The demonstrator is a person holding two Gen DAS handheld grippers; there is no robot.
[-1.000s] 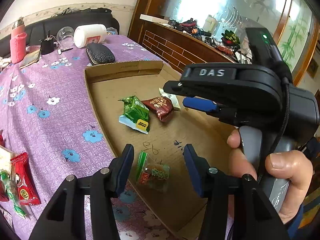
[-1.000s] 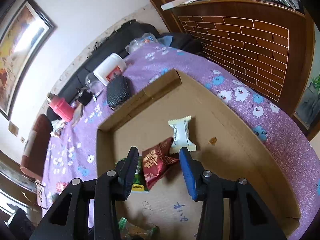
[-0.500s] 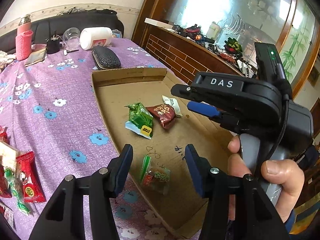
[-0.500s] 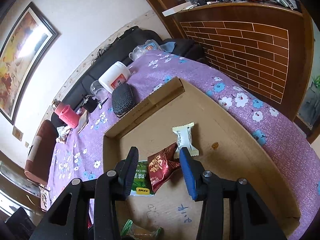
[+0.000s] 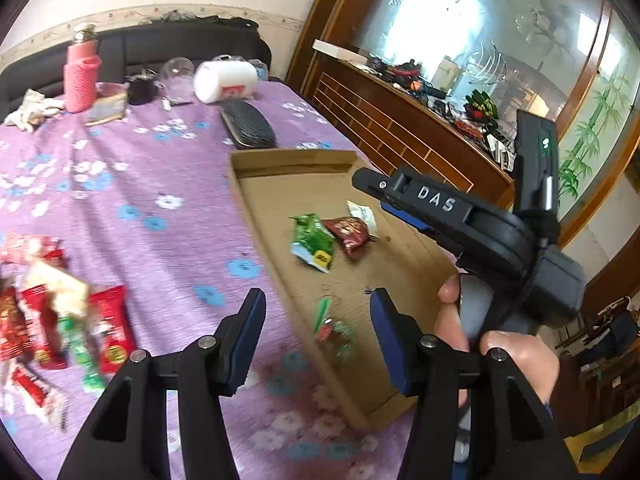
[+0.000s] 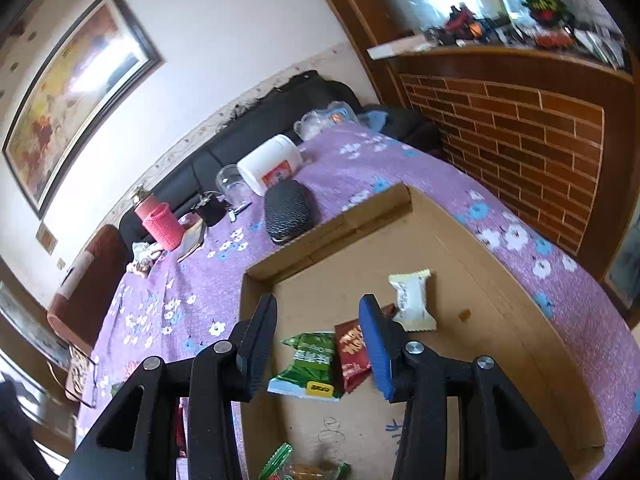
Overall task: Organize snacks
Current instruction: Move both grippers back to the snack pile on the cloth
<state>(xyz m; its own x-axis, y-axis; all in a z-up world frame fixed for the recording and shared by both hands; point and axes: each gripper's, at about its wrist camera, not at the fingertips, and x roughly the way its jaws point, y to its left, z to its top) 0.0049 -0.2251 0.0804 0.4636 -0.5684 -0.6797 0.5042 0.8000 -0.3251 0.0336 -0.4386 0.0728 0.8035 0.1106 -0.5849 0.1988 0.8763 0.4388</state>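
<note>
- Left gripper (image 5: 318, 334), black with blue pads: jaws parted, nothing clamped between them, low centre of the left wrist frame
- Seen through that gap, blurred: small clear packet with green and red print (image 5: 334, 330) on the near floor of the shallow brown cardboard tray (image 5: 404, 276)
- Right gripper (image 6: 318, 334): jaws likewise apart and empty, bottom centre of the right wrist frame
- Framed between them, lying below on the tray floor: green foil packet with a yellow label (image 6: 308, 364), touching a dark red foil packet (image 6: 352, 354) to its right
- Just upper right of the red one: small white wrapped snack (image 6: 412, 300)
- Lower left of the left wrist frame, outside the tray: blurred pile of red and green snack packets (image 5: 52, 320) on the purple flowered tablecloth (image 5: 160, 184)
- Right side there: bare hand (image 5: 504, 348) around the other gripper's grey handle
- Upper left, far end of the cloth: black textured oval case (image 5: 248, 124), white plastic tub on its side (image 5: 226, 80), pink ribbed bottle (image 5: 82, 76)
</note>
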